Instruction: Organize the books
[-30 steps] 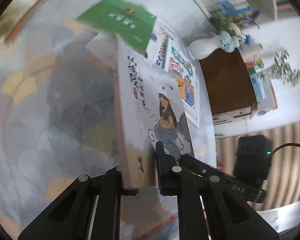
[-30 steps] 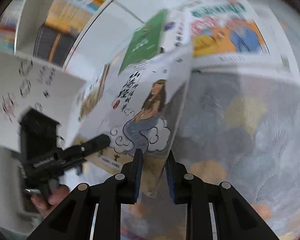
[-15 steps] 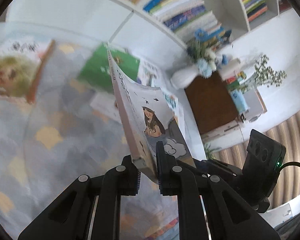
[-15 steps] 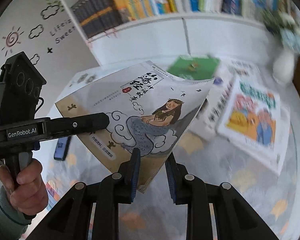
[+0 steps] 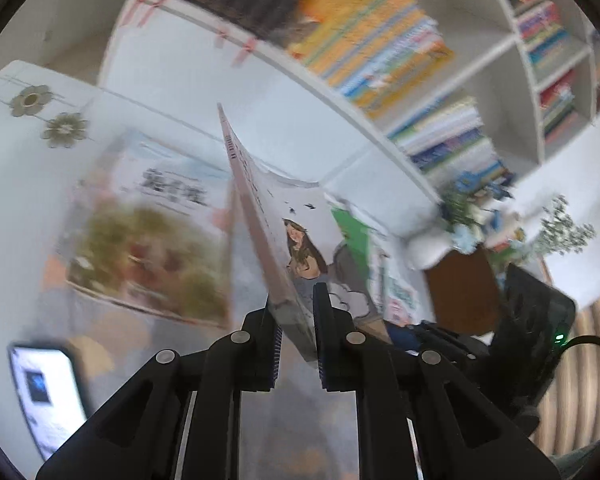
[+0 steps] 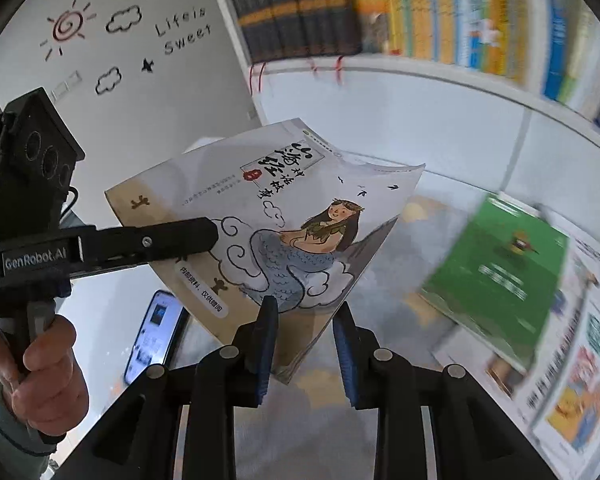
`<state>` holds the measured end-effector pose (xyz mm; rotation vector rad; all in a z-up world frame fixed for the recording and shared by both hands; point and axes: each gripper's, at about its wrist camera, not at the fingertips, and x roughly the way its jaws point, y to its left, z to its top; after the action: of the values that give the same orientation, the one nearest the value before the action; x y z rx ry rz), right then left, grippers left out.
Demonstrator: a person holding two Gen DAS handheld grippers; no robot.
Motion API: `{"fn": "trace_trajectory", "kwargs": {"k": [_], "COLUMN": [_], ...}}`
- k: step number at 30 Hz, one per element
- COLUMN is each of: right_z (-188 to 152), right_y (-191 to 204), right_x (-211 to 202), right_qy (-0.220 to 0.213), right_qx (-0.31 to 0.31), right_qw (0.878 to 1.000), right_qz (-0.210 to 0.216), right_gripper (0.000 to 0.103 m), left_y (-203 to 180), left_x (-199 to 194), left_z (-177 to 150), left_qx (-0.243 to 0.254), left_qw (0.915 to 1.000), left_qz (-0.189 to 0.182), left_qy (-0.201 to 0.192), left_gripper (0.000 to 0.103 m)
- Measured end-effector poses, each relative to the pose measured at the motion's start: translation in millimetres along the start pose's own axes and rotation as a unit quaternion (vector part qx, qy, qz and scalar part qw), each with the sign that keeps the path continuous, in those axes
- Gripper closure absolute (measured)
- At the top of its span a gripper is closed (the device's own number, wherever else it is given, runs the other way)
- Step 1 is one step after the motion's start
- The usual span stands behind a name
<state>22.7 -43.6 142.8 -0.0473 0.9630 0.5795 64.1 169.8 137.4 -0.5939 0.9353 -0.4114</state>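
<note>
Moved: book (image 6: 268, 216) now up facing shelf (image 6: 440, 76) | left gripper (image 5: 296, 340) pinches its spine edge, carrying | right gripper (image 6: 304, 344) spreading, pads off, handing over

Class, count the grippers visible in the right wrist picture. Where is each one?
2. The left gripper reaches in from the left, shut on the mermaid book's left edge. The right gripper sits at the bottom, jaws opening, the book's lower edge between them.

blurred: green book (image 6: 496, 276), shelf spines (image 5: 380, 52) | cut off: phone (image 5: 48, 396) | unreadable: spine titles
</note>
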Motion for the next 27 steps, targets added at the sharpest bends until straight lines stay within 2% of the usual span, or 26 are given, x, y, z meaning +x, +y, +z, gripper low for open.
{"fn": "trace_trajectory", "kwargs": {"k": [6, 10, 15, 20, 21, 24, 27], "right_z": [29.2, 39.5, 43.7, 28.6, 26.3, 21.4, 15.2], "right_y": [7.0, 7.5, -5.1, -5.7, -4.8, -2.9, -11.3], "right_x": [72.3, 96.9, 117.5, 139.0, 141.4, 143.5, 132.5], "right_qy": [0.044, 0.052, 0.067, 0.098, 0.102, 0.112, 0.113], "right_qx": [-0.012, -0.015, 0.011, 0.022, 0.024, 0.029, 0.052], "right_qw": [0.999, 0.998, 0.998, 0.995, 0.995, 0.993, 0.992], "right_qz": [-0.005, -0.012, 0.002, 0.003, 0.007, 0.007, 0.014], "right_gripper": [0.076, 0.076, 0.076, 0.076, 0.076, 0.076, 0.076], "left_y": [59.4, 87.8, 107.1, 122.0, 123.5, 125.1, 120.6], "left_x": [29.2, 42.8, 55.8, 68.3, 70.1, 67.0, 59.7], "left_z": [17.9, 22.3, 21.6, 16.8, 15.7, 10.7, 8.3], "left_qx": [-0.038, -0.059, -0.076, -0.090, -0.091, -0.084, -0.062], "left_qw": [0.9991, 0.9979, 0.9964, 0.9931, 0.9921, 0.9915, 0.9899], "left_qz": [0.018, 0.023, 0.027, 0.051, 0.062, 0.072, 0.101], "left_qy": [0.006, 0.009, 0.027, 0.055, 0.061, 0.069, 0.078], "left_gripper": [0.091, 0.091, 0.091, 0.087, 0.082, 0.081, 0.080]}}
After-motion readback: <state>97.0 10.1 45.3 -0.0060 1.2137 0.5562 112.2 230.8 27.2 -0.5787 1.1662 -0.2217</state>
